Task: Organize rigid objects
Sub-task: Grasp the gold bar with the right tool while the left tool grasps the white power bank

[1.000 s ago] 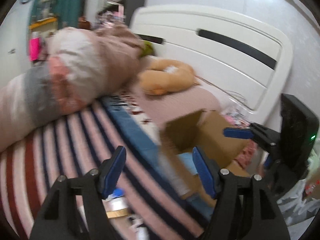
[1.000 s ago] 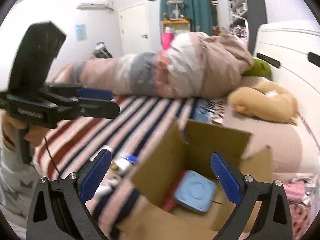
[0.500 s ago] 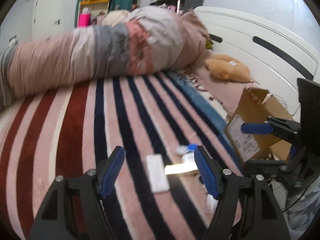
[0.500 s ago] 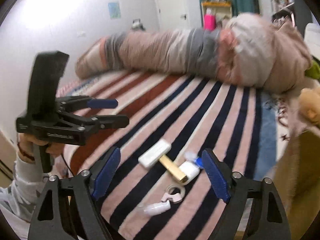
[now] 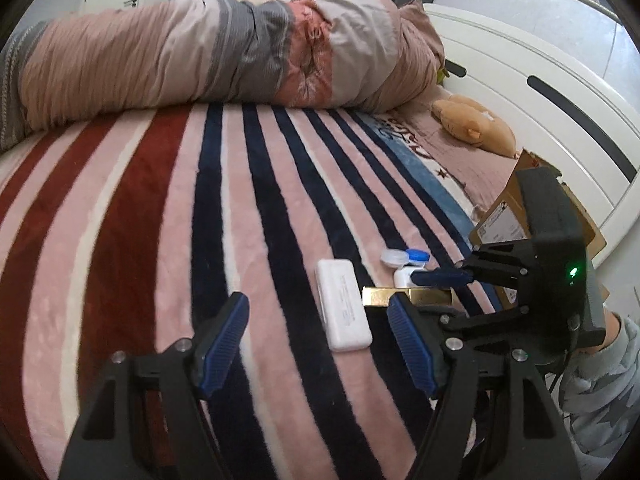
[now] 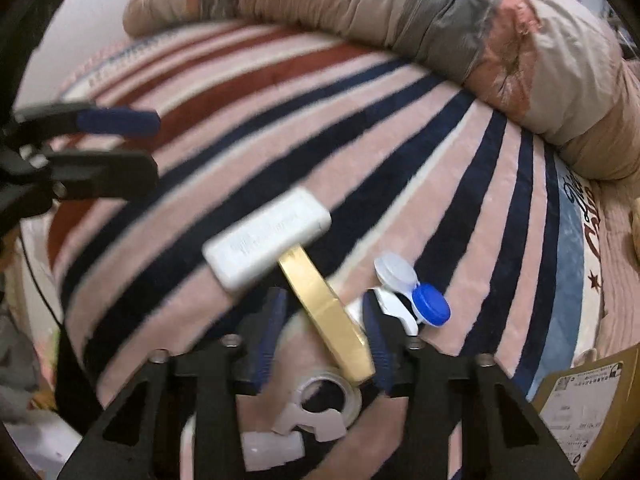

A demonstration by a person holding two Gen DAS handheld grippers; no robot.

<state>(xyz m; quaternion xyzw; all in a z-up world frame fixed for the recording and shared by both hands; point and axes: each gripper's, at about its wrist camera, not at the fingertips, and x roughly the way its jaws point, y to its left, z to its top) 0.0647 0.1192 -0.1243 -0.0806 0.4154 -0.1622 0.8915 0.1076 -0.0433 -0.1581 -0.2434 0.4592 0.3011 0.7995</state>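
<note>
On the bed's striped blanket (image 5: 152,216), the left gripper (image 5: 318,344) hovers with its jaws wide apart and nothing between them, well left of the other tool. Ahead of it, slightly right, lies a white box (image 5: 343,310) flat on a pink stripe, long side running away from the camera. Touching the white box's right edge is a gold bar (image 5: 404,296), lying crosswise. Just beyond the bar sits a small white case (image 5: 403,277) with a clear cap (image 5: 393,257) and a blue cap (image 5: 418,258) side by side.

The right gripper (image 6: 322,330) is low over the blanket, its jaws partly closed with the gold bar (image 6: 326,316) between them; the right pad (image 6: 374,336) looks to touch the bar's near end, the left pad (image 6: 272,328) stands clear of it, so a firm grip cannot be told. Below the bar lies a tape roll (image 6: 330,398) beside a white plastic piece (image 6: 306,420). At far right stands a cardboard box (image 6: 588,404), near the headboard (image 5: 540,92). A rolled duvet (image 5: 224,52) lies across the far side, with a plush toy (image 5: 474,126) to its right.
</note>
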